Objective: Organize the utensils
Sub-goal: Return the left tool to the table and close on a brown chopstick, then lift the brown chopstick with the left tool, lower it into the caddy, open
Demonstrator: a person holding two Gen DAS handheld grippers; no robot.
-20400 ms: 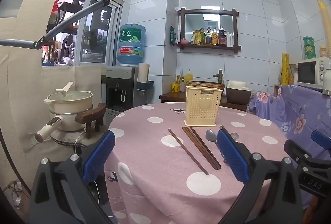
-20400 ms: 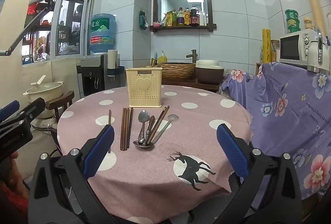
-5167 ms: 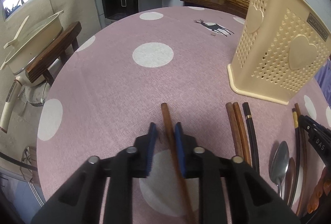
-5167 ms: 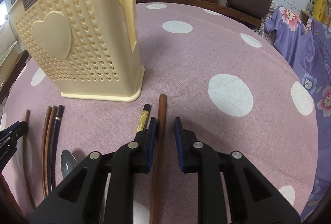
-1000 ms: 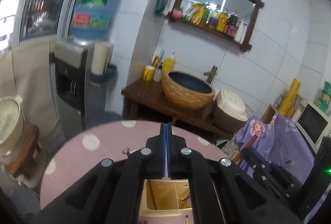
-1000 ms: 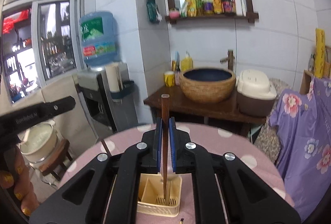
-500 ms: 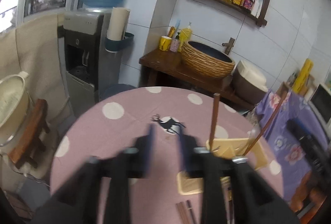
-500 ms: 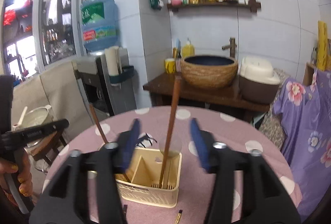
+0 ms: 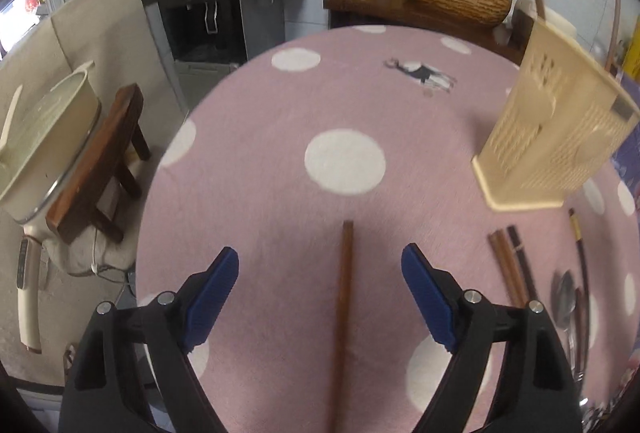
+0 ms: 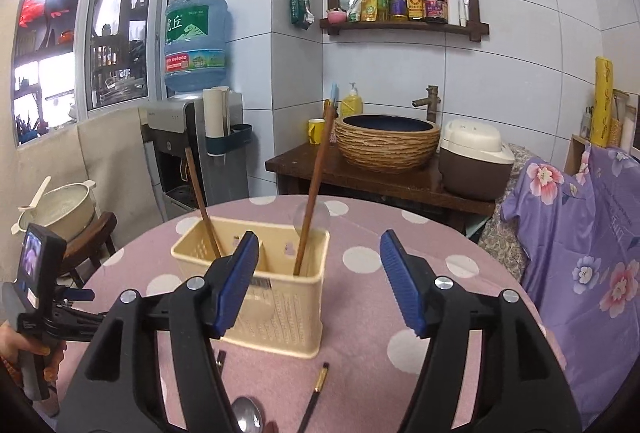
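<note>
My left gripper (image 9: 320, 257) hangs low over the pink dotted table (image 9: 248, 193), its jaws opening wide. A brown chopstick (image 9: 344, 293) lies flat between the fingers, untouched. More chopsticks (image 9: 508, 265) and a spoon (image 9: 562, 297) lie to the right. The cream utensil holder (image 9: 560, 137) stands at the right. My right gripper (image 10: 320, 239) is empty in front of the holder (image 10: 280, 309), jaws opening. Two brown chopsticks (image 10: 316, 185) (image 10: 200, 201) lean upright inside it. A spoon (image 10: 246, 419) and a black gold-tipped chopstick (image 10: 316, 393) lie below.
Left of the table a cream pot (image 9: 44, 137) sits on a wooden stool (image 9: 100, 169). A water dispenser (image 10: 188, 153) stands behind. A wooden counter (image 10: 380, 181) holds a woven basin and a rice cooker. Purple floral cloth (image 10: 580, 253) hangs at the right.
Both grippers were shut a second ago, the right one on a chopstick over the holder. Both have opened, and two chopsticks now stand in the holder. The left gripper dropped toward the table.
</note>
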